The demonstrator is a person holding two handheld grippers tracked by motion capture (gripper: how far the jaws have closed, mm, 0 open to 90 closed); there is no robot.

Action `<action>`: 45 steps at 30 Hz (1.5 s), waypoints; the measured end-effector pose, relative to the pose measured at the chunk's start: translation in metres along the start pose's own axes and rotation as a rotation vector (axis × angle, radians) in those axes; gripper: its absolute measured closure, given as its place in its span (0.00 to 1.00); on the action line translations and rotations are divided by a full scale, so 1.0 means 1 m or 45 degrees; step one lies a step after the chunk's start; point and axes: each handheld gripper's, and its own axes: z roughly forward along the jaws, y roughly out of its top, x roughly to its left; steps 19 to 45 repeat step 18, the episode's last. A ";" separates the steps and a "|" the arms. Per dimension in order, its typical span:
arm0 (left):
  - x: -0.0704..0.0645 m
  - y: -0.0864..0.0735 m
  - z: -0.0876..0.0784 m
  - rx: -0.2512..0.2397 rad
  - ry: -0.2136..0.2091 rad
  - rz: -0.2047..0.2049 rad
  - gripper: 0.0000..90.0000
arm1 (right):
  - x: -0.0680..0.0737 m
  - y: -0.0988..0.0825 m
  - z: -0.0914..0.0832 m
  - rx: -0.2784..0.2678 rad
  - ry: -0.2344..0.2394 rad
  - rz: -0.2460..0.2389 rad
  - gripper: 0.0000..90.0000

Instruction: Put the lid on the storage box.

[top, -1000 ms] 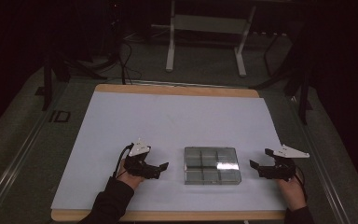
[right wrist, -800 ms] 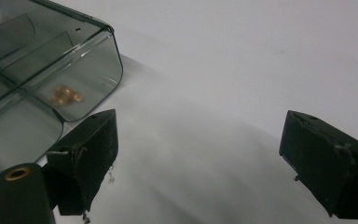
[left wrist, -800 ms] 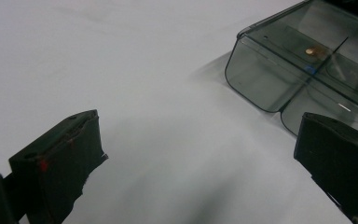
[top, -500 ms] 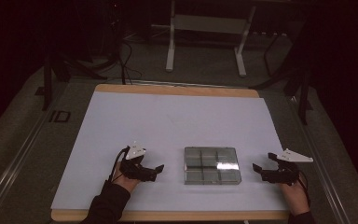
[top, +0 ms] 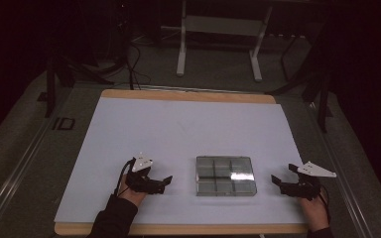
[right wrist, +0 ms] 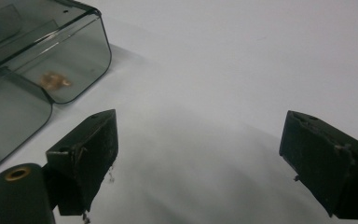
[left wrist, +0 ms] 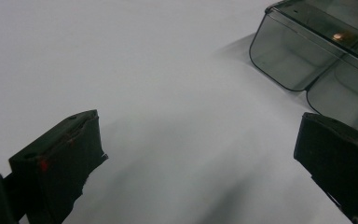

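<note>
A clear smoky plastic box (top: 224,175) with several compartments lies on the white table sheet (top: 188,129), near the front edge. My left gripper (top: 167,181) rests to the left of it, open, its jaws pointing toward the box with nothing between them. My right gripper (top: 275,180) sits to the right of the box, open too, jaws pointing at it. In the left gripper view the box (left wrist: 317,51) is at the upper right, a small orange speck inside. In the right gripper view the box (right wrist: 32,70) is at the upper left, a small brownish bit in one compartment.
The table has a wooden rim (top: 188,95). Beyond it stand a metal stand's legs (top: 181,54) and cables on the dark floor. Wide bare sheet lies behind the box.
Both grippers have drawn slightly back toward the front edge, away from the box. The box has stayed put.
</note>
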 end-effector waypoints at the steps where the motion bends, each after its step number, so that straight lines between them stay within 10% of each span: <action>1: 0.000 0.000 0.000 0.001 0.004 -0.001 0.02 | 0.000 0.000 0.000 0.000 -0.012 0.000 0.13; 12: -0.002 -0.001 -0.001 -0.026 0.057 -0.005 0.02 | 0.001 -0.001 -0.001 -0.019 -0.097 0.028 0.13; 45: -0.003 -0.001 -0.001 -0.028 0.079 -0.003 0.02 | 0.002 -0.001 -0.001 -0.020 -0.109 0.020 0.13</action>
